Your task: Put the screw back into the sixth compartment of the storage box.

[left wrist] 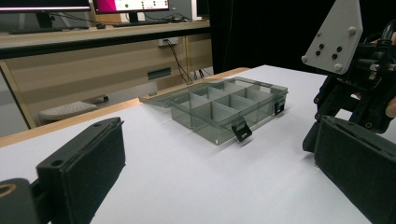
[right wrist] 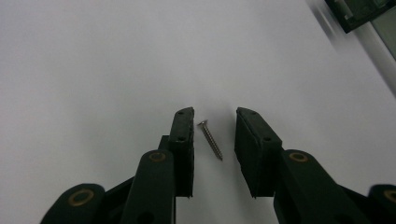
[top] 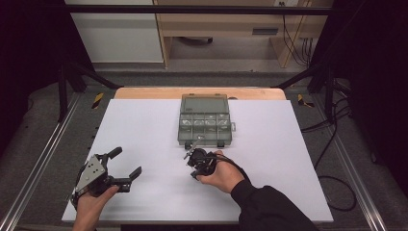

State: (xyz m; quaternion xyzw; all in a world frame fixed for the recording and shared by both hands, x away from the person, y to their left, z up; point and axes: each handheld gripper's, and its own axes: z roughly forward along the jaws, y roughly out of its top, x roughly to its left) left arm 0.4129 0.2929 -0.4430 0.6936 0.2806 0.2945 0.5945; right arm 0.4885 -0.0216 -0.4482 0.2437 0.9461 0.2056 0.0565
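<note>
Organizer box (right wrist: 362,11) blurred and cut off at right gripper view's top-right corner.

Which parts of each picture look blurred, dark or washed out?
High view: black at both sides, the white table evenly lit. Left gripper view: the near pads are soft, the organizer box sharper. Right gripper view: the screw is sharp between the open jaws of the right hand-held gripper, while the top right corner streaks with motion blur.
</note>
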